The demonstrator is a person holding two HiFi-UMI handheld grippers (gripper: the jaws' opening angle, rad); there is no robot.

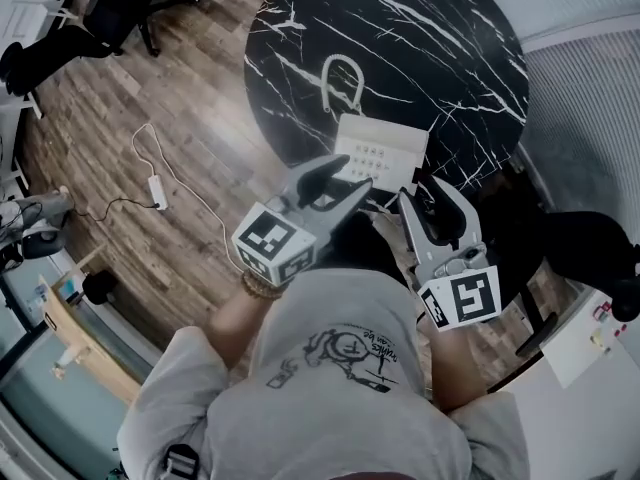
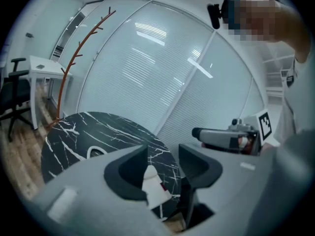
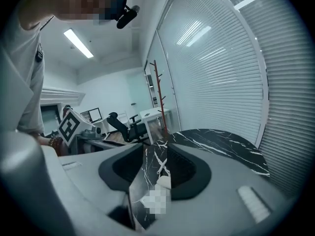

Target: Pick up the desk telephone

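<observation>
Both tongs hang over the near edge of the round black marble worktop, each partly open with nothing gripped. In the left gripper view the left tongs show a clear gap between their dark pads. A white shape, probably a corner of the desk telephone, shows through that gap and touches neither pad. The right tongs stand a little narrower, with only marble and a small pale patch between them. The desk telephone lies flat near the worktop's near rim, just beyond both tips. A white loop lies on the marble behind it.
</observation>
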